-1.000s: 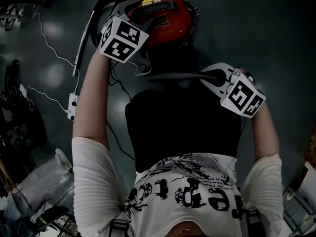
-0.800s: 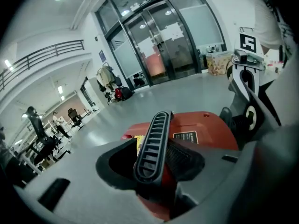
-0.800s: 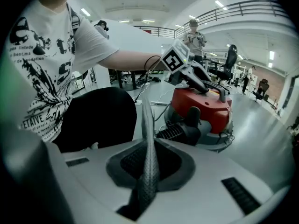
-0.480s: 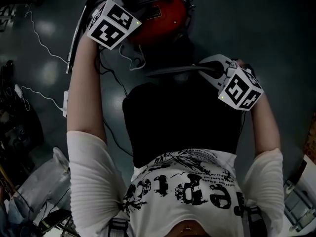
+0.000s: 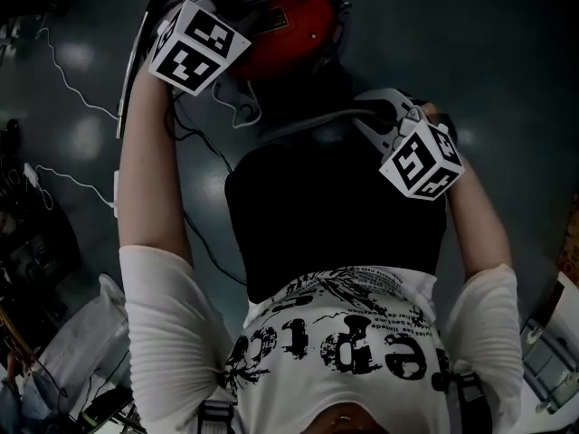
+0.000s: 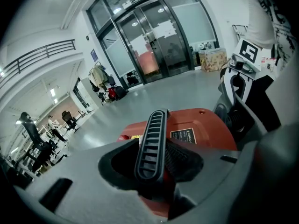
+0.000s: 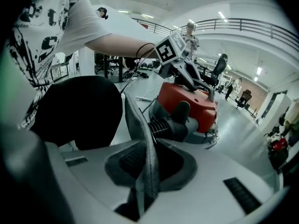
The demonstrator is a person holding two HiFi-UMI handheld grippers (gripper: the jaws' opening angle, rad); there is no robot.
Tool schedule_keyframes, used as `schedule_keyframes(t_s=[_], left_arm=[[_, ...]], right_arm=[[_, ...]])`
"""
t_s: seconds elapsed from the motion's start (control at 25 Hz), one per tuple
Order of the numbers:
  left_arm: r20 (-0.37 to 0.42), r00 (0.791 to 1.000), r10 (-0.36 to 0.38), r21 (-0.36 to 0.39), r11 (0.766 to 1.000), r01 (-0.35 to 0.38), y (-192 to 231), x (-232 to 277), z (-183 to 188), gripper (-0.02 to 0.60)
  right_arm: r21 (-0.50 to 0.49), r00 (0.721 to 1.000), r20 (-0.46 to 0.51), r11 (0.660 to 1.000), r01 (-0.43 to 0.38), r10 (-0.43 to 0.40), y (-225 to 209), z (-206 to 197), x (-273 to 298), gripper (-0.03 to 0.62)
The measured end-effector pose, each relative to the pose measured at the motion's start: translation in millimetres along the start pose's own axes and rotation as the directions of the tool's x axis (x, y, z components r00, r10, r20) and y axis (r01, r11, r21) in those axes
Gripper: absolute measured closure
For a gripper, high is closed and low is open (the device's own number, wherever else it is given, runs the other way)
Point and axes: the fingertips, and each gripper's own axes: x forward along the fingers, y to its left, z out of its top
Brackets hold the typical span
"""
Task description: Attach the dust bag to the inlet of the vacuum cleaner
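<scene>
The dust bag (image 5: pixel 335 215), a dark sack with a grey rim, hangs in the middle of the head view against the person's front. Its rim runs up toward 1 o'clock into the right gripper (image 7: pixel 145 167), whose jaws are pinched flat on that thin fabric edge. Beyond the bag at 12 o'clock the red vacuum cleaner (image 5: pixel 285 39) stands on the floor (image 5: pixel 507 52). At 11 o'clock the left gripper (image 6: pixel 152 160) has its jaws closed partway around the black ribbed handle (image 6: pixel 150 134) on top. The step in hand looks like bringing the bag's mouth to the inlet, probably the dark ribbed port (image 7: pixel 163 124) low on the vacuum's side. To do it well, the left should brace the body while the right brings the rim square onto the port. So thin a pinch could slip if it is pulled sideways.
</scene>
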Motion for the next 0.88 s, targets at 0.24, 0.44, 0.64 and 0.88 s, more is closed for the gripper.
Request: schedule_keyframes(t_s=[0.24,0.44,0.64,0.88], left_arm=[[0.016,1.000,0.001,0.011,1.000,-0.001,0,-1,2,0.431],[0.021,1.000,0.002,0.030,1.000,-0.002,-1,-3,3,0.437],[0.023,1.000,0.002,0.034,0.999,-0.003,-1,-2,3,0.439],[0.021,1.000,0.004,0.037,0.999,-0.005,-1,-3,3,0.440]], right_arm=[[0.068,1.000,-0.005,0.998,-0.006,0.006,-4,-8,-3,0.551],[0.046,1.000,-0.018,0.999,0.013,-0.012,-4,3,-3,0.551],[0.059,0.999,-0.032,0.998,0.037,-0.035,-10,6,-1,0.543],[0.083,0.997,-0.030,0.994,0.077,-0.074,-18,8,1,0.542]])
